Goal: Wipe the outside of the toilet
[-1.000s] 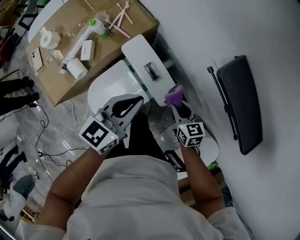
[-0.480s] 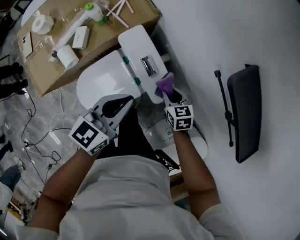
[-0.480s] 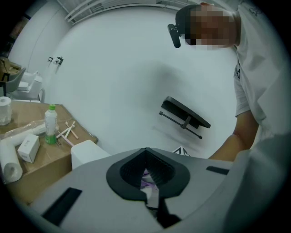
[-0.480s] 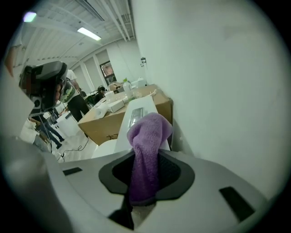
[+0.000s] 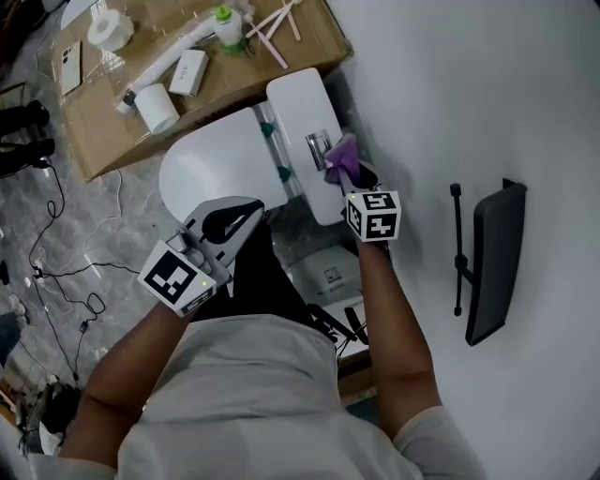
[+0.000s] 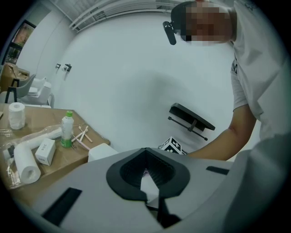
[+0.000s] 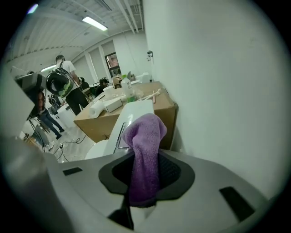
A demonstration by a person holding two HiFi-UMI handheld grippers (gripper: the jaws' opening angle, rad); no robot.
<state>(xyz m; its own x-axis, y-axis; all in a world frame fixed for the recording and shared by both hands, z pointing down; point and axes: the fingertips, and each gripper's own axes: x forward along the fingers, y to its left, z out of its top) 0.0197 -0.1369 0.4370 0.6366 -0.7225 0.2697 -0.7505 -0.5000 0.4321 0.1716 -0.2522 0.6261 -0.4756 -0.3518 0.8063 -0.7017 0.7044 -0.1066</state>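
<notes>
Gripping a purple cloth (image 5: 339, 156) in my right hand-held gripper (image 5: 349, 174): jaws clamped on it, cloth bunched and sticking out past the tips. Cloth sits over the toilet (image 5: 217, 169) tank lid (image 5: 298, 101), at the lid's wall-side edge, just beside the flush button (image 5: 317, 147). Can't confirm from the head view whether it presses on the lid or hangs just above it. In the right gripper view the cloth blocks most of the lid.

Left hand-held gripper (image 5: 253, 206) is closed at the tips with nothing in it. It's at the front edge of the toilet's closed seat lid, well apart from the cloth.

Toilet bowl sides and base are hidden under my arms and torso.

Cardboard box (image 5: 103, 108) stands on the far side of the toilet, with paper rolls (image 5: 155, 108) and a green-capped bottle (image 5: 223, 19) on top. Black flat object (image 5: 495, 253) on the wall side of the toilet: can't tell what it is.
</notes>
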